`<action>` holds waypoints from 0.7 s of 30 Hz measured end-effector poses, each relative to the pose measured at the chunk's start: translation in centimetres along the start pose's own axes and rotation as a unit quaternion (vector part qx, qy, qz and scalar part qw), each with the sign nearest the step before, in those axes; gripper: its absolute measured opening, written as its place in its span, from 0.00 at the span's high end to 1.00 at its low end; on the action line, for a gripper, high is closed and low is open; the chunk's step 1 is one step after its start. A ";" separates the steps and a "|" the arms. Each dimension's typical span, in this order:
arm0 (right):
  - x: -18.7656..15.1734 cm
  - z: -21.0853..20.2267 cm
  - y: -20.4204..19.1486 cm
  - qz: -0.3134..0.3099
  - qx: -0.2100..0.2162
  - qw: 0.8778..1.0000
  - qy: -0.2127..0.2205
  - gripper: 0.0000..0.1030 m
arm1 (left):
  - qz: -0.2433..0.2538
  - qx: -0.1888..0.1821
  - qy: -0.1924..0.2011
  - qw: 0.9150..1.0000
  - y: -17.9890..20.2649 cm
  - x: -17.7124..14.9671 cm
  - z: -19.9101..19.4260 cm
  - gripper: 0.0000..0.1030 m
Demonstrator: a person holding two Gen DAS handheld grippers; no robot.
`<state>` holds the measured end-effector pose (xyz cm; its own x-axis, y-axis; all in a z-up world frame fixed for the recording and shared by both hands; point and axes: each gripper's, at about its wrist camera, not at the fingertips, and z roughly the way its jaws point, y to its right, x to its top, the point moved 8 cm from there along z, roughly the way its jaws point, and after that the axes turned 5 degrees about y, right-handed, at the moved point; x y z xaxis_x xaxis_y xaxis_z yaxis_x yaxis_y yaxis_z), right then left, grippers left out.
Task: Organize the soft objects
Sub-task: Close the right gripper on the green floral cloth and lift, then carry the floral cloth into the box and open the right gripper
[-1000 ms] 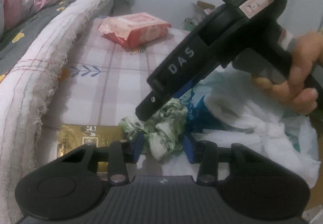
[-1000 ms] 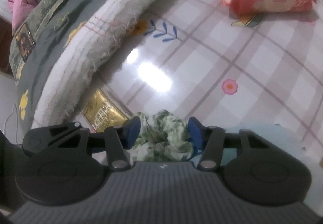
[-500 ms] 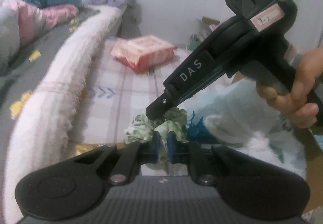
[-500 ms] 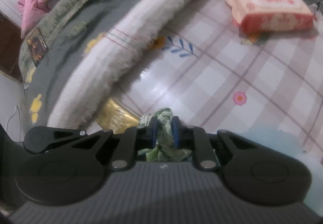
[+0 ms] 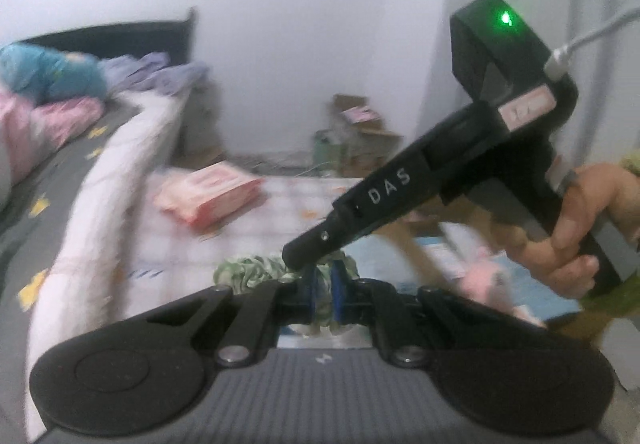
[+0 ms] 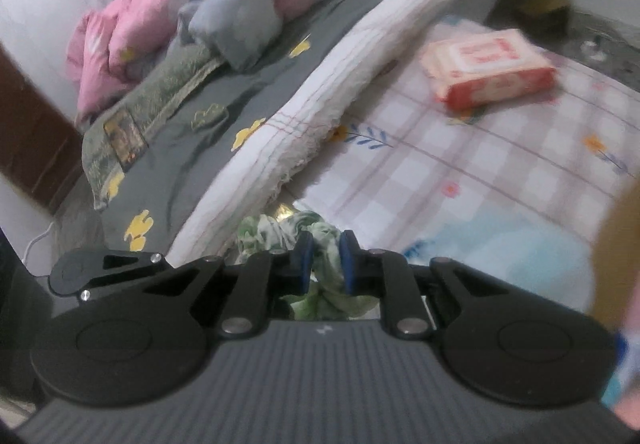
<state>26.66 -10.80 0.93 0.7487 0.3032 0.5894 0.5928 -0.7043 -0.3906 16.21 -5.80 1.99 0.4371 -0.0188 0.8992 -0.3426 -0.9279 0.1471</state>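
Both pairs of jaws were pressed in on the same thing: your left gripper [image 5: 324, 290] and your right gripper [image 6: 325, 264] each pinched a fold of one green-and-white patterned cloth [image 6: 280, 230], with only a thin band of fabric showing between the blue pads. That cloth was bunched up and hung between the two grippers, above the checked floor mat [image 6: 500, 168] beside the bed [image 6: 248, 84]. In the left wrist view, the black nose of your right gripper came down from the upper right onto the cloth, with your right hand [image 5: 576, 228] wrapped round its handle. On the mat you had one red-and-white soft pack [image 6: 490, 72], lying flat, well apart from the cloth. One pale blue-and-white sheet [image 6: 516, 248] lay near the grippers. One pink soft thing [image 5: 486, 282] showed blurred at the lower right; I could not tell what it was. On the bed sat one pink quilt [image 6: 160, 20] and one grey pillow [image 6: 236, 20].
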 end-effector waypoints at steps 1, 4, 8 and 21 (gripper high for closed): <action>-0.6 -1.4 0.5 0.008 -0.005 1.000 0.008 0.86 | 0.005 -0.014 0.001 1.000 1.2 0.2 0.1 0.92; -2.9 -5.9 2.7 0.040 -0.023 0.998 0.032 0.86 | 0.021 -0.056 -0.003 0.998 5.1 0.4 0.6 0.92; -6.9 -11.4 6.2 0.088 -0.048 0.993 0.061 0.86 | 0.040 -0.108 -0.015 0.993 10.3 0.0 1.7 0.92; -20.6 -20.4 16.6 0.228 -0.123 0.961 0.093 0.86 | 0.057 -0.216 -0.150 0.963 20.8 -6.5 8.2 0.77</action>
<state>15.00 -41.79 -3.30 0.8347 -0.1758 0.5219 0.1109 -0.8746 -0.4720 13.08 -28.06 -4.20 0.5743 -0.2779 0.7700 -0.6885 -0.6728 0.2708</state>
